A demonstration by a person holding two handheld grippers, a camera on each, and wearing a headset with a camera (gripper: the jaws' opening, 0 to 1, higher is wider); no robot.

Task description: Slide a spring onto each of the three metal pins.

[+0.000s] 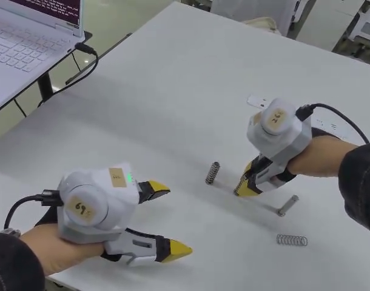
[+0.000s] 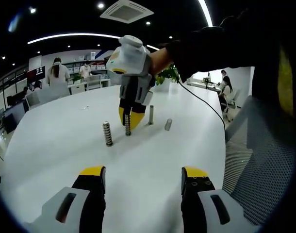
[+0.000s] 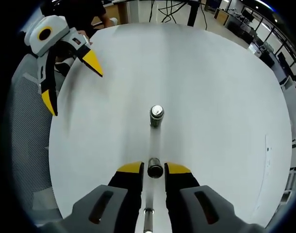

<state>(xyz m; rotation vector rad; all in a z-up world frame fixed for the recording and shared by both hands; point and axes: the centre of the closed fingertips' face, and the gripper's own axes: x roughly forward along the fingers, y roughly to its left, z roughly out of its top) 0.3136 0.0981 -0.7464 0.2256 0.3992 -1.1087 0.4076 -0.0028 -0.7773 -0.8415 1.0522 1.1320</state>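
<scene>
On the white table a metal pin wearing a spring stands upright. Just right of it my right gripper points down, shut on a second pin that looks ribbed with a spring. A bare pin lies behind that gripper. A loose spring lies flat nearer me. My left gripper hovers open and empty at the near left, facing the pins.
An open laptop sits on a separate stand at the far left with a black cable hanging off it. A small white label lies beyond the right gripper. A mesh chair is beside the table.
</scene>
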